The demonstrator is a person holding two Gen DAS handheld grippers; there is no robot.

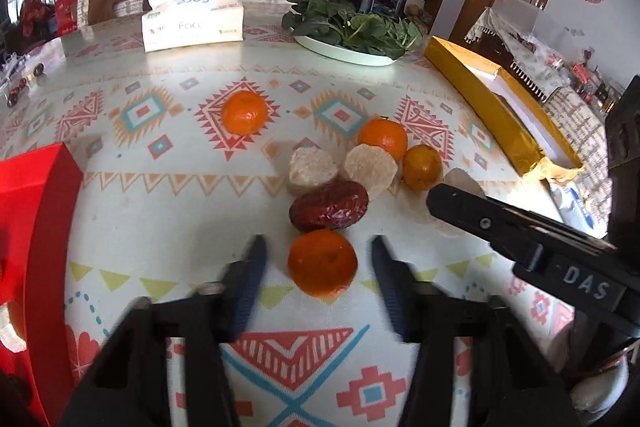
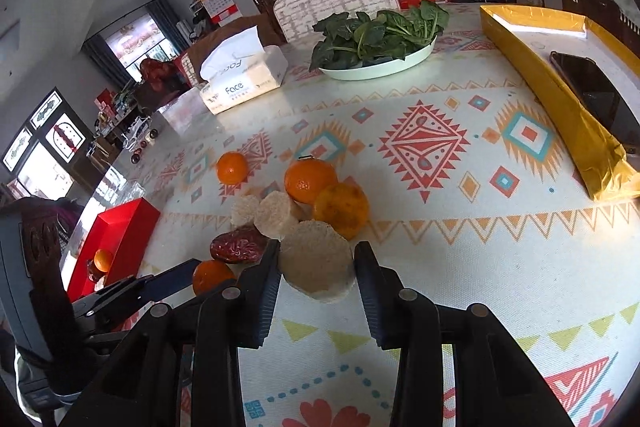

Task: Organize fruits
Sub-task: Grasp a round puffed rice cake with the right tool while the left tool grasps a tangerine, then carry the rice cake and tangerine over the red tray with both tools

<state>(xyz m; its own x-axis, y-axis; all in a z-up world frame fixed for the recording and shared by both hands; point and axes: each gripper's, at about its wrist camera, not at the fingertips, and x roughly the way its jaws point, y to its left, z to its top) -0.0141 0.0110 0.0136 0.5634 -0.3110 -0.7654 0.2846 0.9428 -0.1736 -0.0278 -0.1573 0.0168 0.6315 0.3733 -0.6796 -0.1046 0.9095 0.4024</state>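
Table covered with a white cloth [image 1: 168, 211] printed with orange, red and teal geometric motifs.

Count, loose on the cloth:
- Small round orange mandarins: four. One [image 1: 322, 263] sits between the tips of the left gripper [image 1: 318, 263]; one [image 1: 244, 112] lies apart toward the far side; two [image 1: 383, 137] [image 1: 422, 167] touch each other on the right of the cluster.
- Pale beige, rough-surfaced round cakes: three. Two [image 1: 311, 167] [image 1: 371, 167] lie side by side in the cluster; the third [image 2: 316, 261] sits between the right gripper [image 2: 316, 263] fingers.
- Wrinkled dark red date [image 1: 329, 206]: one, just beyond the nearest mandarin and in front of the two cakes.

Left gripper: fingers spread wide, one each side of the nearest mandarin, with visible gaps on both sides; no contact.

Right gripper: fingers set moderately apart, flanking the third cake. The left finger [image 2: 266, 291] appears to touch the cake's edge; cannot tell whether the other one does.

Red open rectangular box [image 2: 120, 227] at the left edge of the table: the right wrist view shows one more mandarin [image 2: 103, 259] inside, plus something dark beside it that is too small to identify.

Other items: one white tissue box [image 1: 192, 27], one pale oval plate [image 1: 344, 53] of dark green leaves, one gold-sided shallow box [image 2: 560, 95] at right holding a dark phone [image 2: 600, 95].
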